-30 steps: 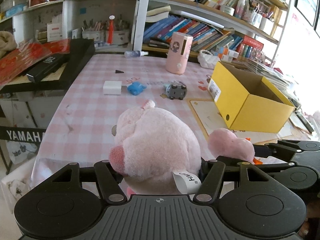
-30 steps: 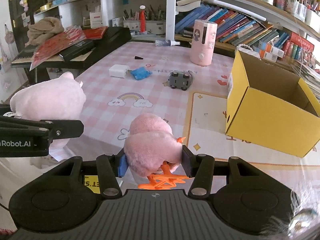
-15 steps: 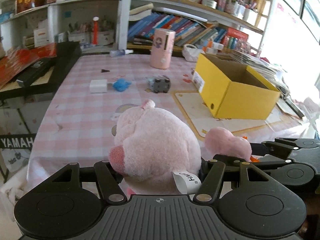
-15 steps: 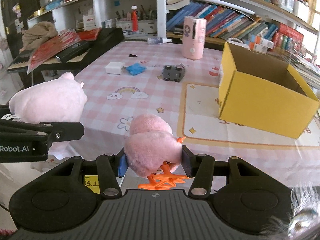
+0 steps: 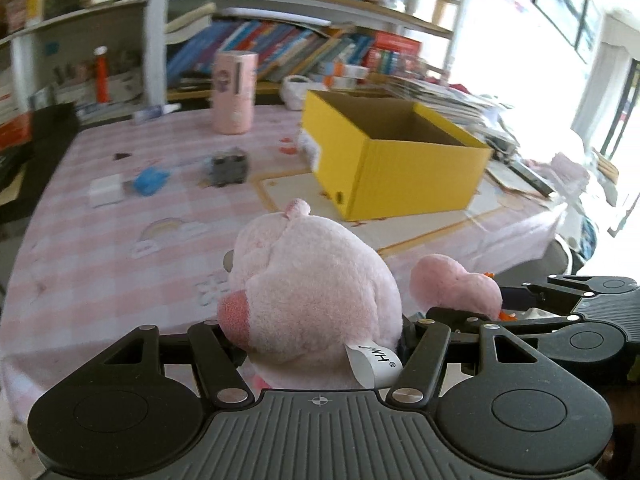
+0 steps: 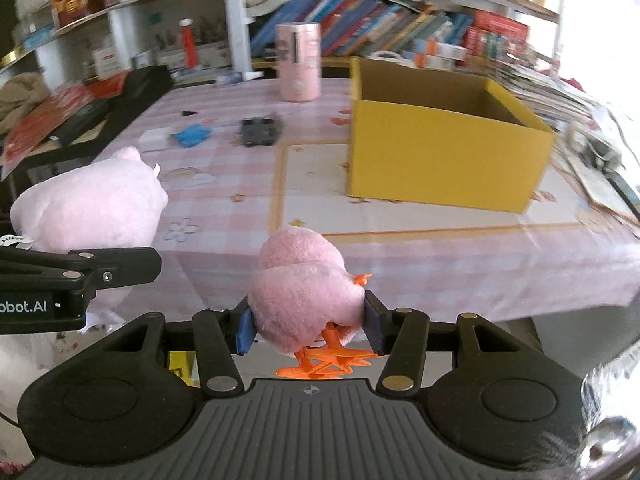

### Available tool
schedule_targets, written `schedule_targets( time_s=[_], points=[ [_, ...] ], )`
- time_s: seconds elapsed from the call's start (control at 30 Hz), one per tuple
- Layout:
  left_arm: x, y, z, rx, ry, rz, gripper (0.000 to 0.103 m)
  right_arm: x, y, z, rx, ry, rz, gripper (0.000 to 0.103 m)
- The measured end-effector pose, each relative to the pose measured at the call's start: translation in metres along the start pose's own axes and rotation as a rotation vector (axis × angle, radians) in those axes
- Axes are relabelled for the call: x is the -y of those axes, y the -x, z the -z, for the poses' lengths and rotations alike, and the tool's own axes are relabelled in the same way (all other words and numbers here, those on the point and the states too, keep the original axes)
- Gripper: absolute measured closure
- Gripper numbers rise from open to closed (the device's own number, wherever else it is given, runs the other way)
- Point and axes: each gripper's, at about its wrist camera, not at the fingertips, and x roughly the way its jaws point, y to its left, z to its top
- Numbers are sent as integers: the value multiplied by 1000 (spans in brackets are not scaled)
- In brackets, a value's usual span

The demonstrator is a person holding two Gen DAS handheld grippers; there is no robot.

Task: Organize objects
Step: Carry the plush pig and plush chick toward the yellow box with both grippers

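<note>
— Bookshelves (image 5: 304,52) packed with tilted books run behind the table (image 5: 100,240), which wears a pink checked cloth. What do we have in hand?

— Our left gripper (image 5: 320,336) is clamped on a big pale pink plush (image 5: 316,296), its white tag hanging at the near right. Our right gripper (image 6: 310,326) pinches a smaller pink chick (image 6: 304,292) with orange feet, the blue pads pressed into its sides. Both toys hang over the near edge of the table.

— And from the left camera we see the chick (image 5: 456,288) too?

— Yes, just to the right of the plush, with the right gripper's black frame beneath it. From the right camera the plush (image 6: 92,212) sits off to the left above the other gripper's arm.

— Where is the box?

— An open yellow box (image 6: 444,152) stands on the far right part of the table, on a cream mat with an orange border (image 6: 304,196). We can see brown inner walls; its floor is hidden from us.

— What else lies on the cloth?

— A tall pink cylinder (image 6: 299,62) stands at the back, beside the box's far left corner. Nearer, a dark grey toy car (image 6: 260,131), a blue item (image 6: 192,135) and a white block (image 6: 154,138) sit in a row, left of the box. Motion blur softens their detail.
</note>
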Motion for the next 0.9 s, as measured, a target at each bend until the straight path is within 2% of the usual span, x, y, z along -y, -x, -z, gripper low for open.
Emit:
schedule_targets(
  time_s=[0.47,0.9],
  points=[
    [44,-29,-12,-32,-101,137,40,49,15,16,-17,-125,141,54],
    [66,-53,-27,-46,-139,172,40,81,12,14,-29,-172,182,54]
  ],
)
